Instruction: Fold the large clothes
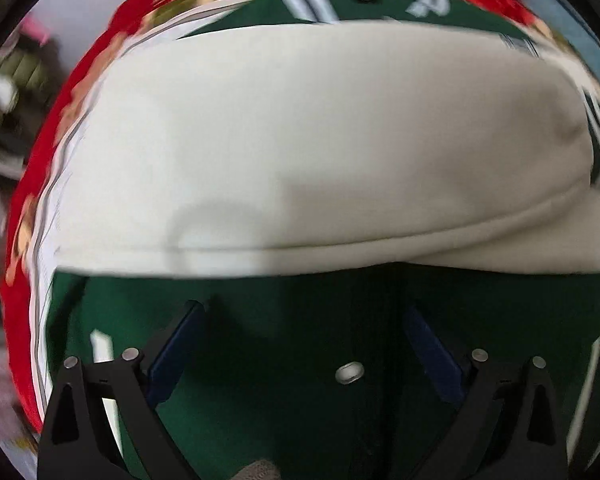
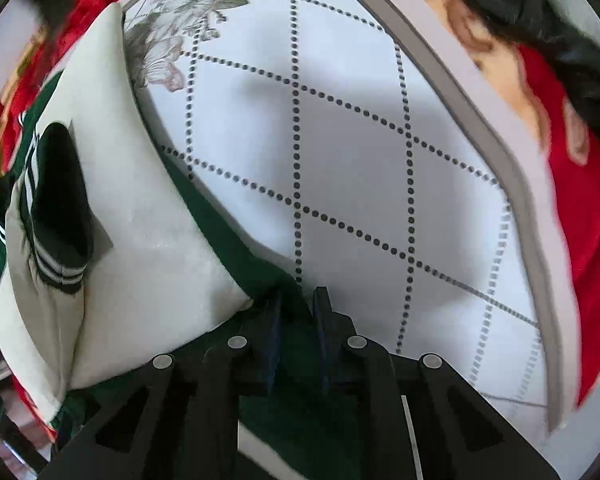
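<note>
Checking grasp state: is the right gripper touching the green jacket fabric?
Touching. The right wrist view shows the right gripper nearly closed, pinching the jacket's green edge between its fingers.

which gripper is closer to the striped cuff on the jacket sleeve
Right, likely. The right gripper, shut on the jacket's green body, has the striped cuff lying off to its left. The left gripper hangs open above a silver snap.

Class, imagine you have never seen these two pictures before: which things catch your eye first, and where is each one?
The green varsity jacket with cream sleeves fills the left wrist view, one sleeve folded across its body above the open left tongs. In the right wrist view, the right tongs are shut on the jacket's green edge, over a white quilted mat with dotted diamond lines. A red patterned blanket borders that mat.
</note>
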